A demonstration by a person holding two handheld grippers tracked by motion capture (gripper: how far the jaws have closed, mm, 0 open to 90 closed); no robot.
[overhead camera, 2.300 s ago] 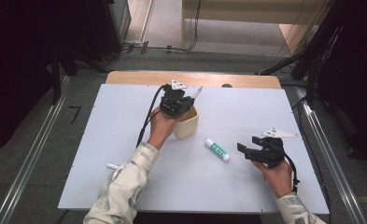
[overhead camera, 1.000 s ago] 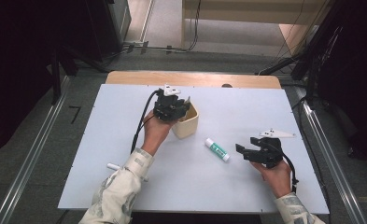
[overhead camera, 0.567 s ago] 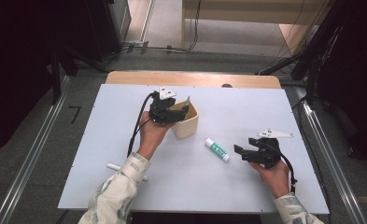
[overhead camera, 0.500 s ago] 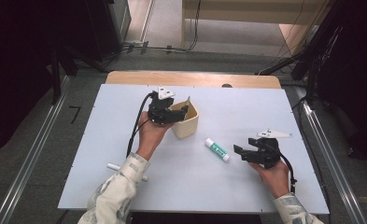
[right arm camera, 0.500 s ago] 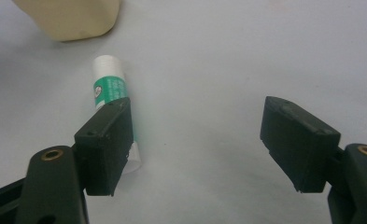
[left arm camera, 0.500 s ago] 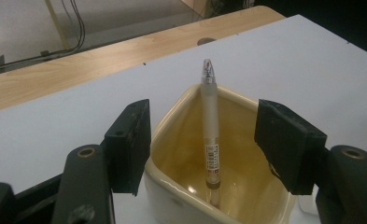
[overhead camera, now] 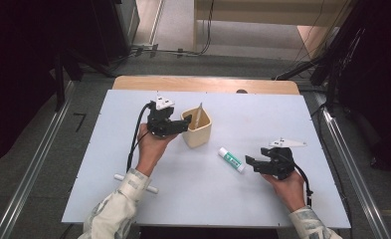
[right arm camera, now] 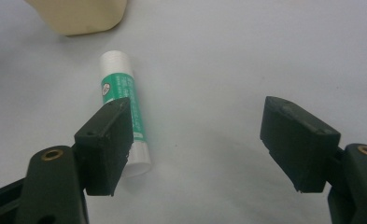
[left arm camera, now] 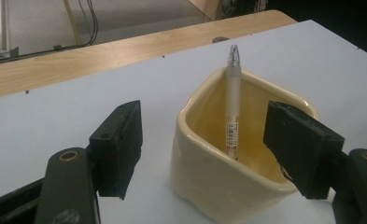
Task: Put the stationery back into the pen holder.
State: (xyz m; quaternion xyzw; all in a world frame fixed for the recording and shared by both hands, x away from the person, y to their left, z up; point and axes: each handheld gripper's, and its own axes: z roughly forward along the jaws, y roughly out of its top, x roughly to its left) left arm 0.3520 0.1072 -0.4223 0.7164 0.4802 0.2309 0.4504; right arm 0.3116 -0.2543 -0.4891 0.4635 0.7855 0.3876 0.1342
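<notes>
The left gripper (left arm camera: 202, 154) has been drawn back from the cup (left arm camera: 239, 154), jaws open; the pen (left arm camera: 232, 102) stands inside. The glue stick (right arm camera: 125, 121), right of the cup, should be centred between the right gripper's (right arm camera: 209, 144) open jaws.

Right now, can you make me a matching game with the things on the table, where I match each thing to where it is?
Things:
1. pen
2. glue stick
3. cream cup
4. white marker

Places:
a. lying flat between the cup and the right gripper
b. by the person's left sleeve
c. standing inside the cup
d. in front of the open left gripper

Pairs: 1-c, 2-a, 3-d, 4-b
</notes>
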